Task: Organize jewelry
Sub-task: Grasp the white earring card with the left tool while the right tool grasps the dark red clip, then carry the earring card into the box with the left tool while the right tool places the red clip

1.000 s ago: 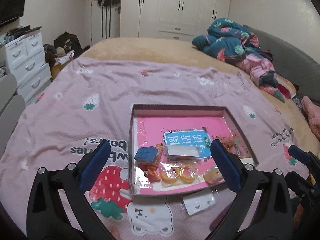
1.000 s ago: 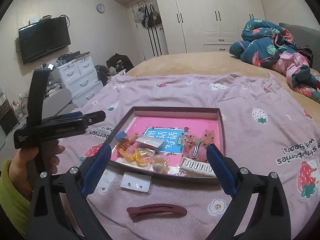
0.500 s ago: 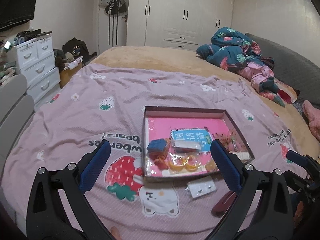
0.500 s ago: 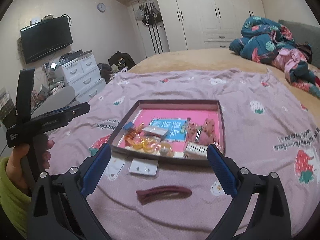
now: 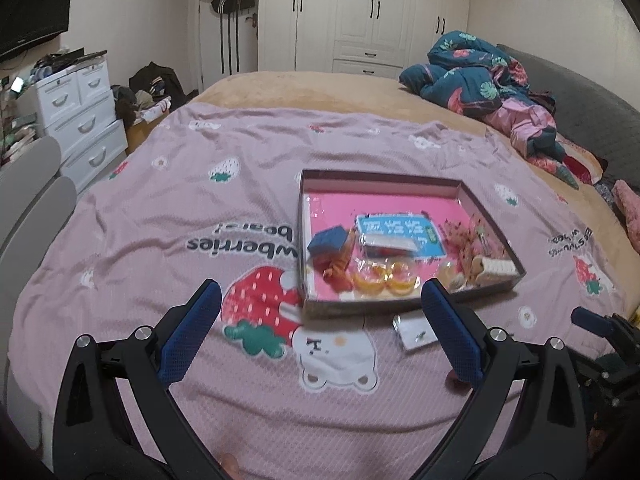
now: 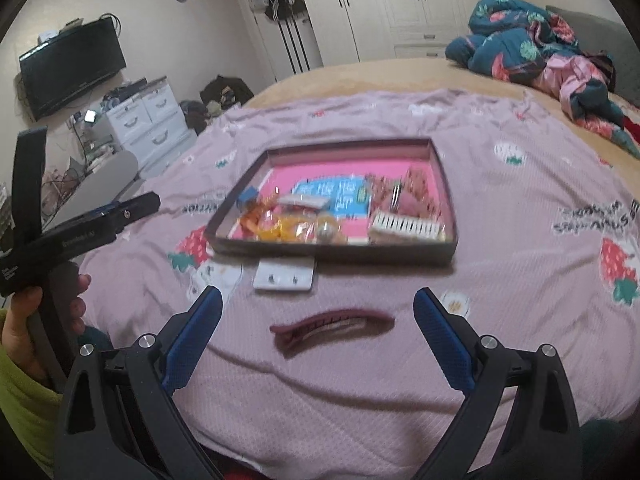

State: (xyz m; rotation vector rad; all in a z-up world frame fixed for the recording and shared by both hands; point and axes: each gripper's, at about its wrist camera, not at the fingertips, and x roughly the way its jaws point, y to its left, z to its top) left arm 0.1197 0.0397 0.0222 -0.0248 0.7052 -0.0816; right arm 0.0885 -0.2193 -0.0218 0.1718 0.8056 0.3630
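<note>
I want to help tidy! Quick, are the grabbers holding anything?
Left gripper: open, holding nothing.
Right gripper: open, holding nothing; the dark red hair clip lies on the bedspread between its fingers.

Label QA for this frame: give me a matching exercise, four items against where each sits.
Items:
1. dark red hair clip
2. white earring card
3. white comb clip
4. blue cube

Places:
A. in the tray, left side
B. on the blanket, touching the tray's near wall
C. on the blanket, between the right claw's fingers
D. in the tray, near right corner

Pairs: 1-C, 2-B, 3-D, 4-A
</note>
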